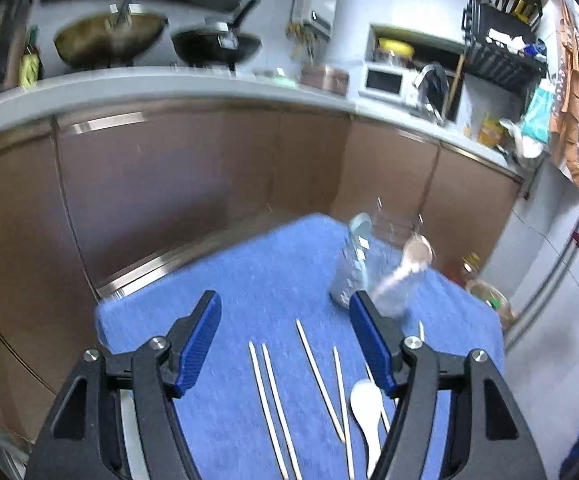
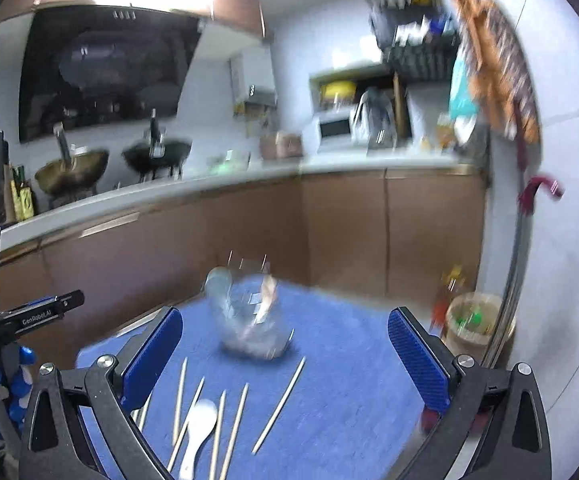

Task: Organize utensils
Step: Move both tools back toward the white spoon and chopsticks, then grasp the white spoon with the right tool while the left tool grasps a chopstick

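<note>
- Both hand-held grippers hover above the blue mat (image 1: 273, 280) on the desk, and both views are smeared with motion blur.
- Left hand-held gripper (image 1: 285, 308): jaws spread wide, nothing between the blue pads.
- Right hand-held gripper (image 2: 285, 332): also wide apart and empty.
- The loose utensils lie flat near the front of the mat: the chopsticks (image 1: 317, 372) are scattered singly at different angles, and the white spoon (image 1: 367, 412) rests among them, touching or crossing at least 1 stick.
- Flat, thin sticks on cloth look awkward to pinch, which probably explains the wide jaws and low approach.
- Farther back stands the clear glass holder (image 2: 249, 320), apparently the destination; a pale blue spoon (image 2: 217, 280) and a pinkish spoon (image 1: 417, 252) already stick out of it, upright and leaning on the rim.
- I judge the sorting as partly done, with the front pile untouched.
- Around the scene: brown cabinets (image 1: 193, 184), 2 woks (image 1: 109, 36) on the stove, a microwave (image 2: 331, 128), and a bin (image 2: 473, 324) beside the mat's right edge.
- The overlapping spoon is the obstacle to a clean chopstick grasp.
</note>
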`<state>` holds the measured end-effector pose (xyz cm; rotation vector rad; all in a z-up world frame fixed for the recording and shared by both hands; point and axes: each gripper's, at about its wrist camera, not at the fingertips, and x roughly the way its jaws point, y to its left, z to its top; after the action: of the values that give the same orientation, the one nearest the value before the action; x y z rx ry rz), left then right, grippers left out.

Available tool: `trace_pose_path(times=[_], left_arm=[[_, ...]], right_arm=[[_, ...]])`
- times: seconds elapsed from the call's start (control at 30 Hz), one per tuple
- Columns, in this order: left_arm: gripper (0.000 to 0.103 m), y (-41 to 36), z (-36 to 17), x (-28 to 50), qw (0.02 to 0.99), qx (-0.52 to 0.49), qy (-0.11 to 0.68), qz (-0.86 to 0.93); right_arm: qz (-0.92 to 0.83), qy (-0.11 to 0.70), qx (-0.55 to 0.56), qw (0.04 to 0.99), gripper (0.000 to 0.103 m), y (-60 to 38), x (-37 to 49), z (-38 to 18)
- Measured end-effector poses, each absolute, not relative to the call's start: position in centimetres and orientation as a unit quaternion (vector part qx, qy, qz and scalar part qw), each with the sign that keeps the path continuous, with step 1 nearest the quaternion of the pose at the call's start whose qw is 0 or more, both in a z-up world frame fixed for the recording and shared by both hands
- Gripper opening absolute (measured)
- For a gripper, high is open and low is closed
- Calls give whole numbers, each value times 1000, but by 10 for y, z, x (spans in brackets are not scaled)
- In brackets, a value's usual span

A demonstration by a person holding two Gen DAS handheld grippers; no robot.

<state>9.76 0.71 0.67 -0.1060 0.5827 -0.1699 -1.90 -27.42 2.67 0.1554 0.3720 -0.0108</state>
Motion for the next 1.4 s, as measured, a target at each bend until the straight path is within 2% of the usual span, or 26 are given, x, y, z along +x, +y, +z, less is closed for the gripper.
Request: trace_pose_path(times=[0.17, 0.2, 0.27, 0.33, 0.37, 0.53, 0.87, 0.93, 1.13, 1.4], left_arm=[[64, 6, -22, 113, 921, -58, 361, -133], [64, 4, -29, 116, 915, -61, 372, -143], [64, 3, -39, 122, 903, -71, 394, -159], [63, 2, -50, 131, 891, -83, 412, -169], [62, 1, -54, 136, 886, -85, 422, -172], [44, 4, -84, 165, 854, -106, 478, -176], [27, 2, -134, 220, 812, -107, 555, -144], [20, 0, -140, 228, 808, -103, 564, -136], [13, -6, -153, 246, 798, -85, 585, -119], [13, -6, -160, 255, 786, -76, 603, -115]], right_arm=[[73, 253, 112, 958, 103, -273, 3, 4], [88, 266, 121, 952, 100, -273, 8, -1], [114, 288, 138, 941, 89, -273, 15, -12], [146, 312, 161, 925, 66, -275, 24, -25], [158, 323, 168, 918, 62, -276, 29, -30], [218, 366, 187, 885, 45, -272, 53, -54], [274, 424, 195, 841, 34, -264, 93, -94], [280, 432, 194, 835, 30, -264, 99, -101], [301, 456, 175, 819, 18, -257, 119, -117], [325, 477, 113, 809, 18, -238, 141, -125]])
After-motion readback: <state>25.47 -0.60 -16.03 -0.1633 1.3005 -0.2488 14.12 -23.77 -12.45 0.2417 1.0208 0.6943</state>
